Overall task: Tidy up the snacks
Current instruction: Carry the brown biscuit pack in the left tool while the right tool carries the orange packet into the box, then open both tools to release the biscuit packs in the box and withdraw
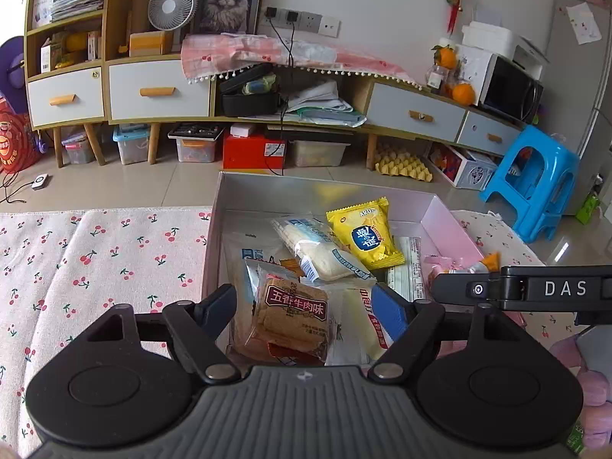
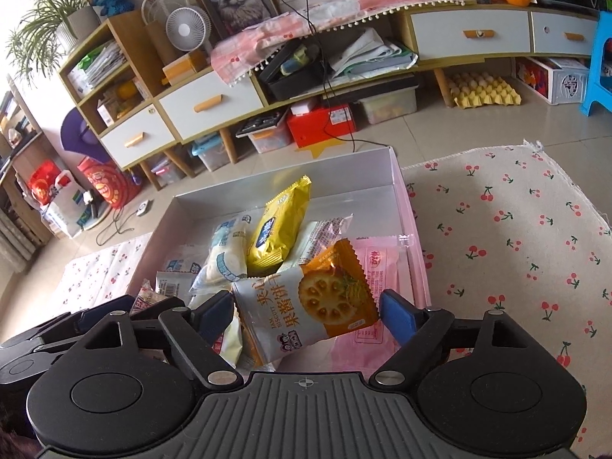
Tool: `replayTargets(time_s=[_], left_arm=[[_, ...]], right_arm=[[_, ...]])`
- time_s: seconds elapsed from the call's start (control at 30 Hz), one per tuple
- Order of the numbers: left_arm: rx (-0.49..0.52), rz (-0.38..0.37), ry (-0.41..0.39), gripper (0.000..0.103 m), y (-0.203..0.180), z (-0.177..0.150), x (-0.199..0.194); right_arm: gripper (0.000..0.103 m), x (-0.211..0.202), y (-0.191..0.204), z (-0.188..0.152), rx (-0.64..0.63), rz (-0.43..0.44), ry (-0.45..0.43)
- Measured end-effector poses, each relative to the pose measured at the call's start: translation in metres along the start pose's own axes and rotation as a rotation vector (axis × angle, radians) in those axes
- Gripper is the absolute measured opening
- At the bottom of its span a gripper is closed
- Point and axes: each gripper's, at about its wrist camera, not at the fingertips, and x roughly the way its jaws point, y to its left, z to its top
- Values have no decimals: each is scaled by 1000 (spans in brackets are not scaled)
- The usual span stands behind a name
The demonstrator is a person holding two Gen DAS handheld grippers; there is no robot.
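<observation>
- Here, an open box [image 1: 229, 199] sits on a cherry-print cloth [image 1: 95, 260], and everything below is placed against that box
- Left gripper [image 1: 306, 311] hovers at the box's near edge, jaws apart; a brown biscuit pack [image 1: 292, 317] lies between its fingers, and neither pad presses on it
- Right gripper [image 2: 306, 311] hangs over the box's near right part, jaws spread; an orange jam-biscuit pack [image 2: 317, 306] lies tilted between the fingers, and I cannot tell whether the left pad touches it, while the right pad stands just clear
- A yellow pack [image 1: 365, 235] rests in the middle of the box, propped on other snacks
- A clear white-cake pack [image 1: 325, 248] lies just left of the yellow one, inside the box
- A pink pack [image 2: 376, 267] lies flat along the box's right wall, partly under the jam-biscuit pack
- Beyond the box, across the tiled floor, a long cabinet [image 1: 160, 91] stands against the wall
- A blue stool [image 1: 535, 176] stands on the floor to the far right of the box
</observation>
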Motion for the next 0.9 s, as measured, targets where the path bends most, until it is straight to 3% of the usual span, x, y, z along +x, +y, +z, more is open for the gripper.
replayTargets(time_s=[0.1, 0.3, 0.9], left_arm=[[12, 8, 1, 88, -3, 0, -1], [37, 4, -16, 95, -9, -1, -7], [79, 42, 4, 102, -17, -7, -48]], right_arm=[[89, -3, 0, 1, 6, 3, -4], [92, -11, 4, 3, 0, 11, -19], [92, -64, 28, -1, -98, -23, -47]])
